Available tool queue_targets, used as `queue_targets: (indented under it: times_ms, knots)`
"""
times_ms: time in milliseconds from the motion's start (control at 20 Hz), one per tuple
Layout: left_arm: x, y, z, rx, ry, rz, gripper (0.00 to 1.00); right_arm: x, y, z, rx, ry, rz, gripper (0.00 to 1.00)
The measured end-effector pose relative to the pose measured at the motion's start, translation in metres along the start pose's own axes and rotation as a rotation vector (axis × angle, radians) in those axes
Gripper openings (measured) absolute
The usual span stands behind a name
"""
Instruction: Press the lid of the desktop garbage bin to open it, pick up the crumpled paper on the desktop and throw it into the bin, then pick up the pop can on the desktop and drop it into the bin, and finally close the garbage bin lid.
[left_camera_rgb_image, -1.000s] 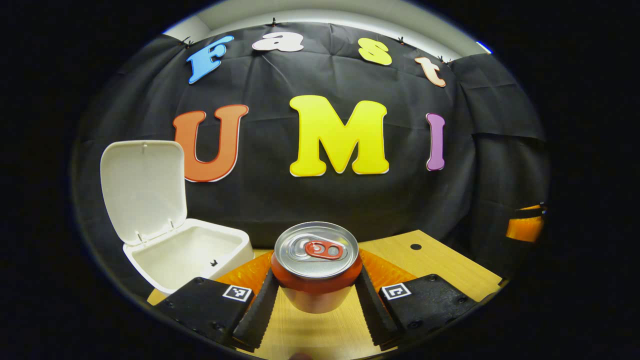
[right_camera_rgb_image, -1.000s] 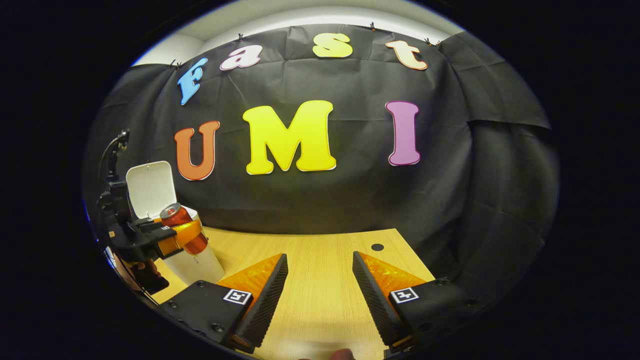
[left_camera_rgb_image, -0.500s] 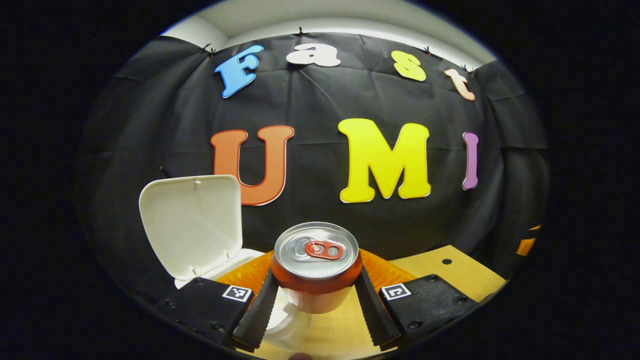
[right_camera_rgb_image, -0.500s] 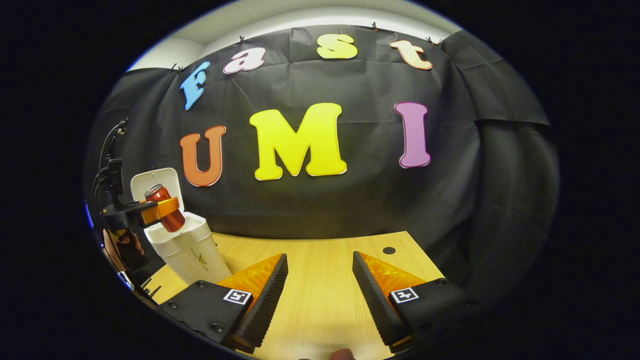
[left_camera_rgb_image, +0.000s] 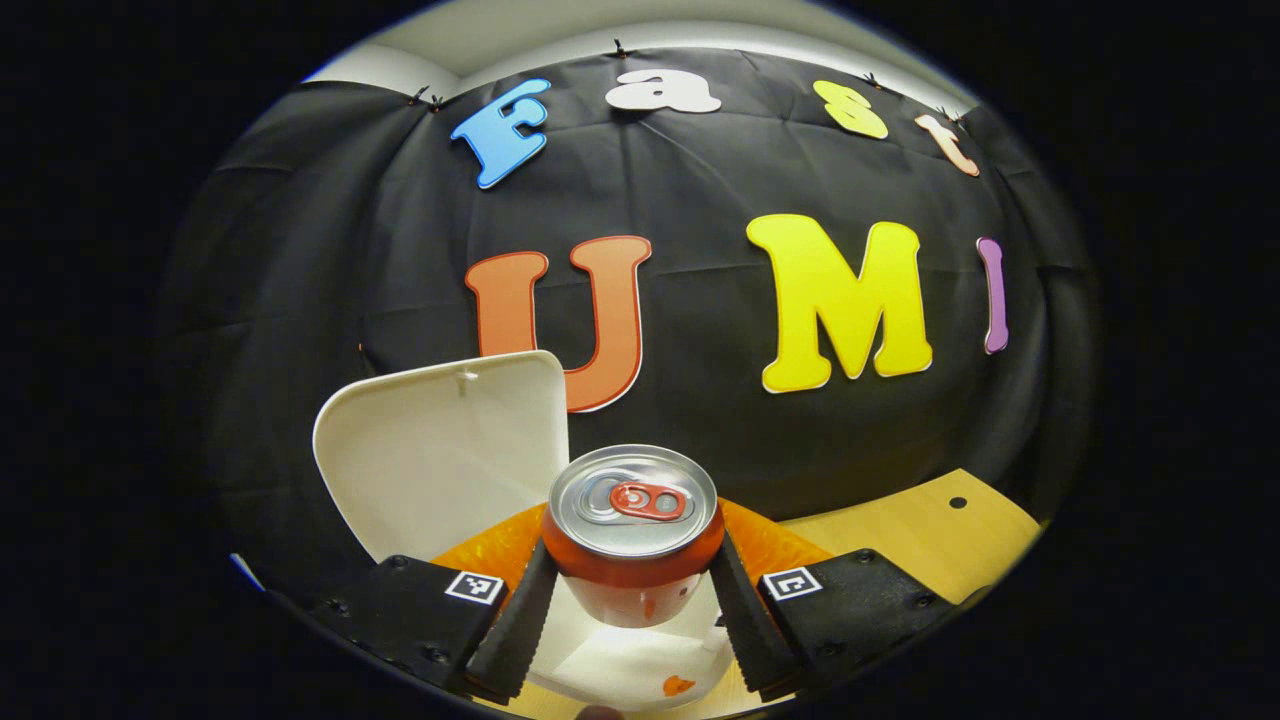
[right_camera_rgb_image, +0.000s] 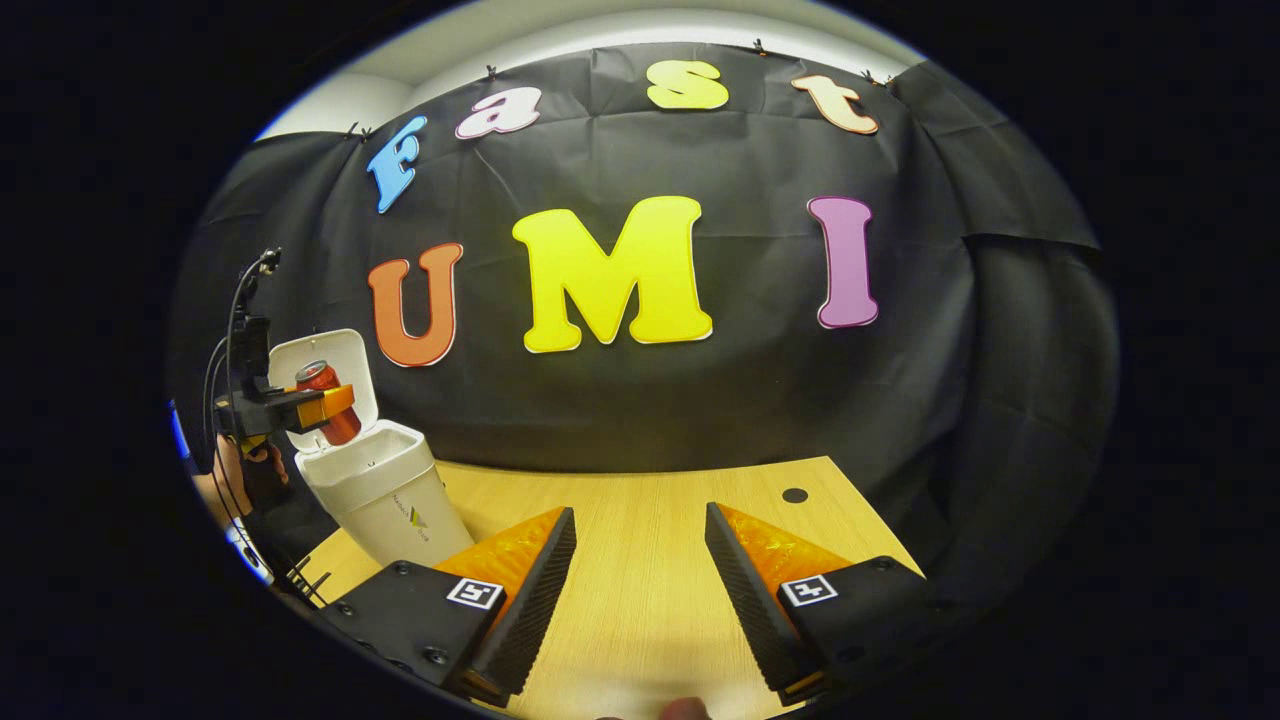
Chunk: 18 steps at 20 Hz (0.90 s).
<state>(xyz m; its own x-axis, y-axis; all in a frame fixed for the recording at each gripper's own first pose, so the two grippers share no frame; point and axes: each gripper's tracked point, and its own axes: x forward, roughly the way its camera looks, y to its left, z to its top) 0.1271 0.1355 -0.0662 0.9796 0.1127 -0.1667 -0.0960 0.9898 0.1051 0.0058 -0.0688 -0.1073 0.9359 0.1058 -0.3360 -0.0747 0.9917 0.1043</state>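
My left gripper (left_camera_rgb_image: 630, 600) is shut on the red pop can (left_camera_rgb_image: 632, 535), held upright with its silver top and red tab facing me. Below the can lies the open mouth of the white garbage bin (left_camera_rgb_image: 620, 675), and its raised lid (left_camera_rgb_image: 445, 455) stands behind the can to the left. In the right gripper view the same can (right_camera_rgb_image: 325, 402) hangs in the left gripper (right_camera_rgb_image: 300, 410) above the bin (right_camera_rgb_image: 385, 495), whose lid (right_camera_rgb_image: 320, 365) is up. My right gripper (right_camera_rgb_image: 640, 590) is open over the wooden table (right_camera_rgb_image: 640, 560), holding nothing. The crumpled paper cannot be made out.
A person's hand (right_camera_rgb_image: 235, 470) holds the left gripper at the table's left edge. A small dark hole (right_camera_rgb_image: 795, 495) marks the tabletop toward the back right. The black cloth wall closes off the back of the table.
The left gripper has carried the can leftward from over the table to above the bin's opening. The right gripper has stayed nearly still and open.
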Motion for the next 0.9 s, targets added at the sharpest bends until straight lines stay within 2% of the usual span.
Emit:
queue_targets:
  times_ms: [50, 100, 500, 900]
  knots:
    - [0.005, 0.002, -0.009, -0.001, 0.022, -0.003, 0.84, 0.001, 0.0, 0.0, -0.002, 0.001, -0.002, 0.85]
    - [0.011, 0.003, -0.015, -0.006, 0.041, -0.001, 0.79, 0.001, 0.0, 0.0, -0.005, 0.002, -0.006, 0.85]
    - [0.023, 0.019, -0.052, -0.059, 0.118, 0.003, 0.81, 0.001, 0.004, -0.005, -0.01, 0.017, -0.026, 0.85]
    - [0.024, 0.013, -0.05, -0.05, 0.114, -0.005, 0.86, 0.0, 0.008, -0.008, -0.011, 0.022, -0.023, 0.85]
